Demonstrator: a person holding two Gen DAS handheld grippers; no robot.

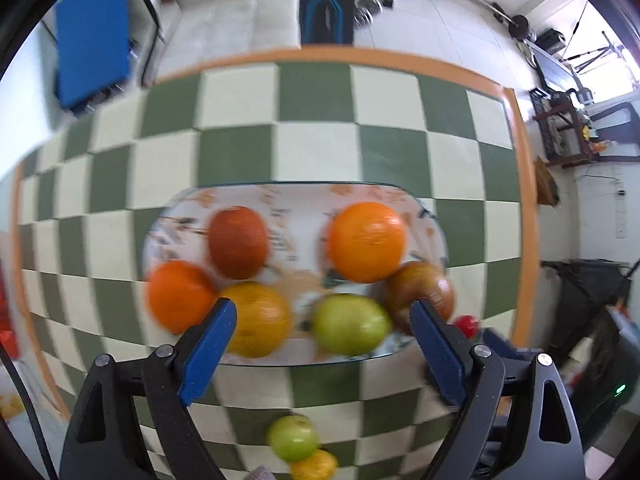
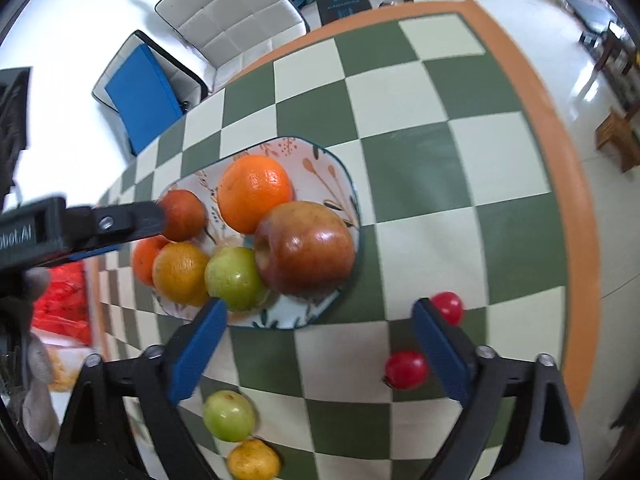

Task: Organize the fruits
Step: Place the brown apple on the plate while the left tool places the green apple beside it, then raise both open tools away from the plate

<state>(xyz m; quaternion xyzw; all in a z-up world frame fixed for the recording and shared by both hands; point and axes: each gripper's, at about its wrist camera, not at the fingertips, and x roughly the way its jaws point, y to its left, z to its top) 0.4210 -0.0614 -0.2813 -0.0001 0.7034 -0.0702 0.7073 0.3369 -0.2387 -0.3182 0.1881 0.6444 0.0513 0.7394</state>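
Note:
A patterned plate (image 1: 298, 200) (image 2: 320, 156) on the checkered table holds several fruits: a big orange (image 1: 366, 240) (image 2: 254, 198), a red-brown apple (image 1: 424, 288) (image 2: 306, 248), a green fruit (image 1: 350, 324) (image 2: 234, 278), a yellow-orange citrus (image 1: 260, 318) (image 2: 180, 272), and darker oranges (image 1: 238, 240) (image 2: 182, 214). My left gripper (image 1: 322, 312) hovers open above the plate's near edge, nothing between its fingers. My right gripper (image 2: 318, 316) is open over the table right of the plate. Loose on the cloth lie a green fruit (image 2: 229, 415) (image 1: 293, 436), a small yellow citrus (image 2: 253, 460) (image 1: 314, 466) and two red fruits (image 2: 406, 370) (image 2: 448, 307).
The green and cream checkered tablecloth (image 2: 432, 152) has an orange border (image 2: 560, 160). A white chair (image 2: 232, 12) and a blue panel (image 2: 142, 96) stand beyond the table. A red bag (image 2: 64, 296) lies at the left edge. The left gripper's arm (image 2: 80, 224) crosses the right wrist view.

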